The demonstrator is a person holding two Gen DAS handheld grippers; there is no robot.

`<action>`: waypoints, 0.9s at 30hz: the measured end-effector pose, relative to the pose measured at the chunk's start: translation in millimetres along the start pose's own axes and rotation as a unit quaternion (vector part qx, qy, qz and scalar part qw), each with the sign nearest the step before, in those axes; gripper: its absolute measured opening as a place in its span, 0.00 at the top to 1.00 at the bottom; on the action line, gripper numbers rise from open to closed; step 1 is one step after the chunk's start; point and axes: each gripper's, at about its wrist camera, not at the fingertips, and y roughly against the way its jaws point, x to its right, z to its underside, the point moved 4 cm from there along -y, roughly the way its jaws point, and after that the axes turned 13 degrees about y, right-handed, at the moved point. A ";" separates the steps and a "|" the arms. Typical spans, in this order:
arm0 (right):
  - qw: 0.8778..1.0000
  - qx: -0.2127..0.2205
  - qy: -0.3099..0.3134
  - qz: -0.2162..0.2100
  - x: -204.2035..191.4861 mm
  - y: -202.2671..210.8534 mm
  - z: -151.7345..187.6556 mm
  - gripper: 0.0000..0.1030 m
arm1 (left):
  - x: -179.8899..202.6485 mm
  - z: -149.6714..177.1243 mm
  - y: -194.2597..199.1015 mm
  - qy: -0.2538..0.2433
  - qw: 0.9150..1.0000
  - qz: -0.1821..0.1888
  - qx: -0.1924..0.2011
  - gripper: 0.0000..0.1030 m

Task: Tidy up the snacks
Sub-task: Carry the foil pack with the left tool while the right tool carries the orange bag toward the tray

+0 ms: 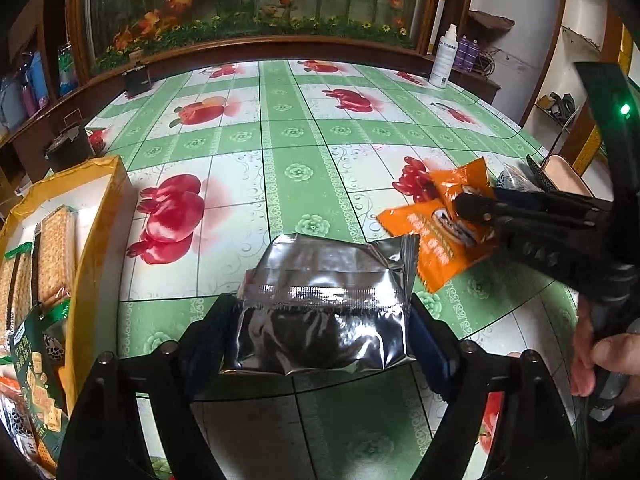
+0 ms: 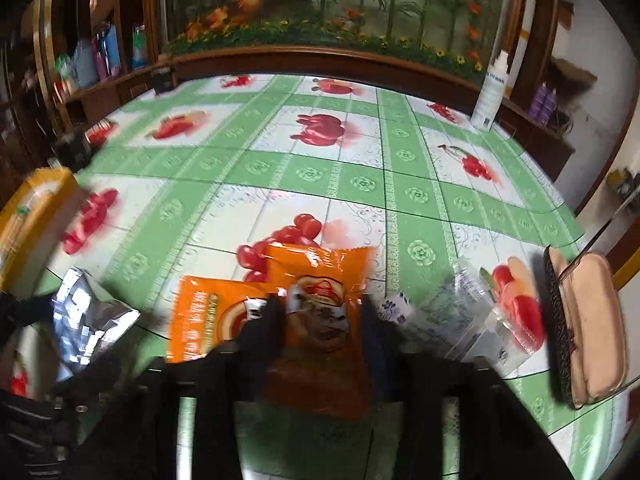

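Between left tool (image 1: 320, 328) fingers, silver packet (image 1: 324, 304)

You're in a lived-in home room: your worktop (image 1: 280, 152) wears a green fruit-print oilcloth, a wood-framed bamboo-and-flower panel (image 1: 248, 4) stands behind it, and side shelves (image 2: 92, 64) hold household bottles, with shoes on a rack (image 1: 560, 106).

- Left wrist view: low over the table (image 1: 304, 152), close, facing the cabinet (image 1: 256, 12) beyond the table.
- Right wrist view: same facing, right of the silver packet (image 2: 86, 320).
- Both share table, cabinet, bottle (image 1: 443, 58), orange packets (image 1: 432, 236).
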 end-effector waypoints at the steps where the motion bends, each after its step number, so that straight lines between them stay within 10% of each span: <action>1: 1.000 0.006 -0.002 -0.003 -1.3 1.2 -1.9 0.72 | 0.0 -0.2 1.9 0.000 1.000 0.001 0.004 0.21; 9: 0.995 0.066 -0.029 -0.075 -12.0 30.9 -13.3 0.72 | -10.3 -5.8 9.9 0.019 1.000 0.001 0.020 0.21; 27: 0.991 0.055 -0.025 -0.115 -41.3 20.4 -9.8 0.72 | -11.1 -7.6 23.0 0.028 0.999 0.003 0.043 0.21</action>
